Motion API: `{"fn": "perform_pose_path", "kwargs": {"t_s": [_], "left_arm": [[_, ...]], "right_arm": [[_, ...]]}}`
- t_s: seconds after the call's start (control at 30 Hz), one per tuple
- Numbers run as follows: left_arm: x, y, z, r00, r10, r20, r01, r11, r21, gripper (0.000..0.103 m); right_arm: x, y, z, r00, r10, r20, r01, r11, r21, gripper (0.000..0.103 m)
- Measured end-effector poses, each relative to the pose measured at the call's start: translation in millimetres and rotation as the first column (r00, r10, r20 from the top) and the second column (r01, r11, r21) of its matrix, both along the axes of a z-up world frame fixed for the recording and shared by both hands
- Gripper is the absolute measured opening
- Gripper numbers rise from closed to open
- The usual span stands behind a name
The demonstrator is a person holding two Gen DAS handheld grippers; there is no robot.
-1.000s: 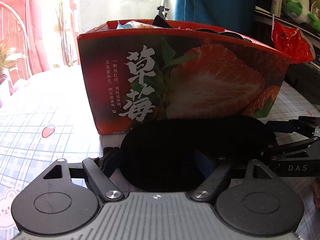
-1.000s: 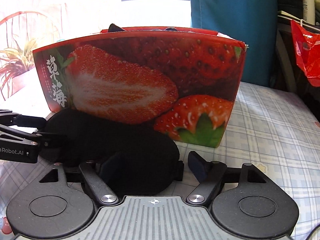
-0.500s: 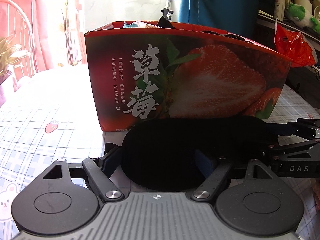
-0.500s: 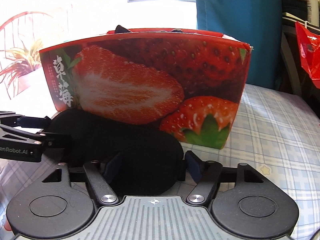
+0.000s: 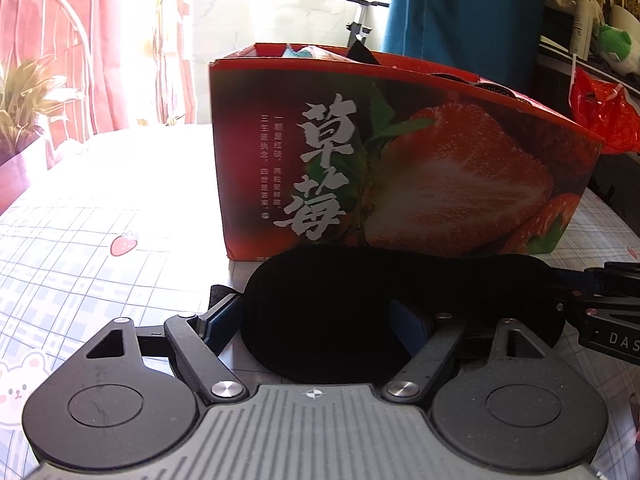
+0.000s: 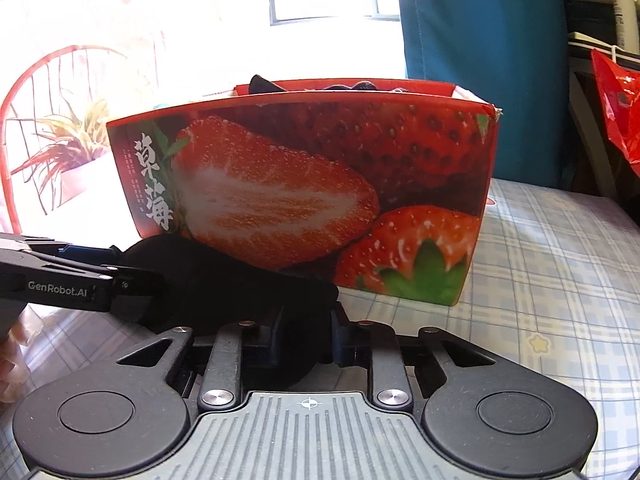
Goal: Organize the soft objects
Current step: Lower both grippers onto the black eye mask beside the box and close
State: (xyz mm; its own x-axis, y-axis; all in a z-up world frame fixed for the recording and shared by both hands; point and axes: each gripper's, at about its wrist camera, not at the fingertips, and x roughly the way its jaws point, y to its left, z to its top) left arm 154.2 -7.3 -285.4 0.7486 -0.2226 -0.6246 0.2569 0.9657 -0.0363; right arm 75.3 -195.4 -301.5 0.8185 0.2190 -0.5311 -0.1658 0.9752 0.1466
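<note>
A black sleep mask (image 5: 320, 312) (image 6: 224, 280) lies in front of the red strawberry box (image 5: 400, 160) (image 6: 320, 180) on the checked tablecloth. My left gripper (image 5: 316, 320) stands open, its jaws wide around the mask's left end, and in the right wrist view it reaches in from the left (image 6: 136, 276). My right gripper (image 6: 306, 340) is closing, its jaws pinched on the mask's right end with the black cloth bunched between them. It shows at the right edge of the left wrist view (image 5: 560, 292). Dark cloth items poke above the box rim.
The tablecloth (image 5: 100, 240) (image 6: 560, 280) runs left and right of the box. A red plastic bag (image 5: 600, 116) (image 6: 616, 112) hangs at the right. A potted plant (image 5: 24, 108) (image 6: 68, 148) and a blue curtain (image 5: 460, 20) stand behind.
My right gripper's jaws have drawn together onto the mask's right end, bunching the cloth. The left gripper has stayed put with its jaws wide.
</note>
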Motion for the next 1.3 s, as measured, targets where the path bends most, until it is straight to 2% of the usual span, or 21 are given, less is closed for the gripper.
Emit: {"fn": "perform_pose_path", "kwargs": {"t_s": [0.13, 0.37, 0.53, 0.67, 0.73, 0.9, 1.07, 1.17, 1.3], "left_arm": [[-1.7, 4.4, 0.2, 0.999, 0.038, 0.002, -0.038, 0.999, -0.03, 0.083], [-5.6, 5.0, -2.0, 0.999, 0.047, 0.004, -0.046, 0.998, -0.052, 0.083], [-7.6, 8.2, 0.4, 0.999, 0.054, 0.007, -0.053, 0.996, -0.076, 0.083], [-10.3, 12.3, 1.9, 0.995, 0.095, 0.018, -0.093, 0.993, -0.071, 0.084], [-12.0, 17.4, 3.7, 0.994, 0.107, 0.021, -0.105, 0.99, -0.098, 0.084], [-7.1, 23.7, 2.7, 0.991, 0.132, -0.012, -0.133, 0.983, -0.123, 0.084], [5.4, 10.5, 3.0, 0.998, 0.055, -0.039, -0.057, 0.997, -0.06, 0.095], [8.5, 3.8, 3.0, 0.999, 0.024, -0.046, -0.026, 0.999, -0.027, 0.095], [10.0, 4.9, 4.7, 0.998, 0.019, -0.056, -0.021, 0.999, -0.033, 0.093]], "right_arm": [[-0.4, 2.4, 0.7, 1.0, 0.009, 0.0, -0.009, 1.0, -0.009, 0.019], [-3.0, 1.4, 1.9, 1.0, -0.02, 0.018, 0.02, 1.0, -0.005, 0.015], [-2.1, 0.3, 1.7, 1.0, -0.026, 0.012, 0.027, 1.0, -0.004, 0.015], [-0.3, -0.4, 0.9, 0.999, -0.037, 0.001, 0.037, 0.999, -0.004, 0.015], [1.8, -2.9, -0.3, 0.999, -0.047, -0.012, 0.047, 0.999, 0.008, 0.015], [2.5, -3.8, -1.7, 0.999, -0.05, -0.017, 0.05, 0.999, 0.009, 0.015], [3.4, -4.4, -2.8, 0.999, -0.048, -0.025, 0.048, 0.999, 0.009, 0.015], [4.5, -4.5, -3.1, 0.999, -0.044, -0.03, 0.045, 0.999, 0.012, 0.015], [5.2, -5.2, -3.9, 0.999, -0.041, -0.035, 0.042, 0.999, 0.028, 0.016]]}}
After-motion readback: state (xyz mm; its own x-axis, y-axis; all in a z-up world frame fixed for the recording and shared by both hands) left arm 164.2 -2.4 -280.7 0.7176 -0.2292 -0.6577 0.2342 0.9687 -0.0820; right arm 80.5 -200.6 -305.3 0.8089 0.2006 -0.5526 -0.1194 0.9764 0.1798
